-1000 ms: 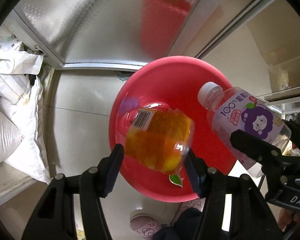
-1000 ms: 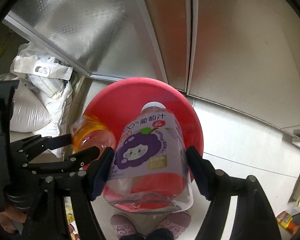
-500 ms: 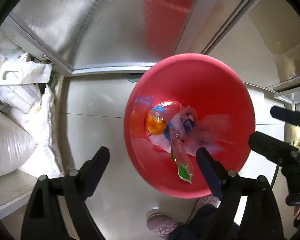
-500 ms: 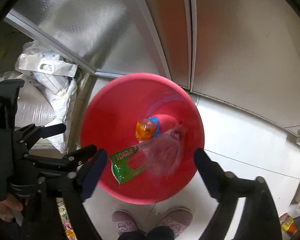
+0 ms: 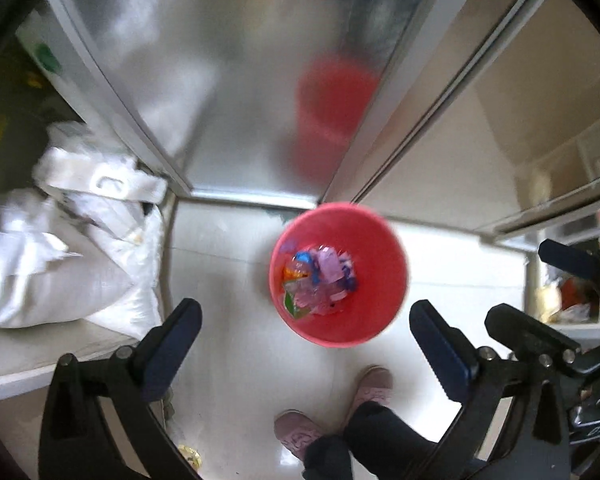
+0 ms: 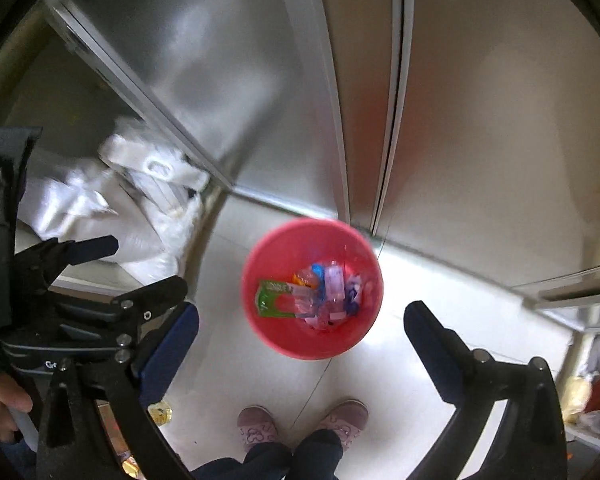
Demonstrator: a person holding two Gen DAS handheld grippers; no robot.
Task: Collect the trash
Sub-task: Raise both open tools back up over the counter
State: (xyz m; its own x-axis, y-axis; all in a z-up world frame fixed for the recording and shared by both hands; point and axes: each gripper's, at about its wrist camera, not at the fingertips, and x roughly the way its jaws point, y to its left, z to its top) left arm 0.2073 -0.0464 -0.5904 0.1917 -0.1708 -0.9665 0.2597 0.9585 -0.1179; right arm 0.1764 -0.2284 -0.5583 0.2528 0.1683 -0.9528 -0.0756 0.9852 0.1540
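A red bin [image 5: 384,280] stands on the pale floor far below both grippers; it also shows in the right wrist view [image 6: 364,320]. Inside lie the orange bottle [image 5: 294,270], the purple grape juice bottle [image 5: 328,270] and a green wrapper [image 6: 274,298]. My left gripper [image 5: 306,334] is open and empty, high above the bin. My right gripper [image 6: 302,338] is open and empty, also high above it. In the left wrist view the right gripper [image 5: 540,312] shows at the right edge.
White sacks [image 5: 60,248] are piled on a low ledge at the left. Metal door panels [image 5: 240,80] rise behind the bin. The person's pink slippers [image 6: 300,420] stand on the floor just in front of the bin. A shelf with items [image 5: 572,296] is at the right.
Both grippers opened and dropped the orange bottle and the grape juice bottle into the red bin. Both have since risen well above it, so the bin looks much smaller.
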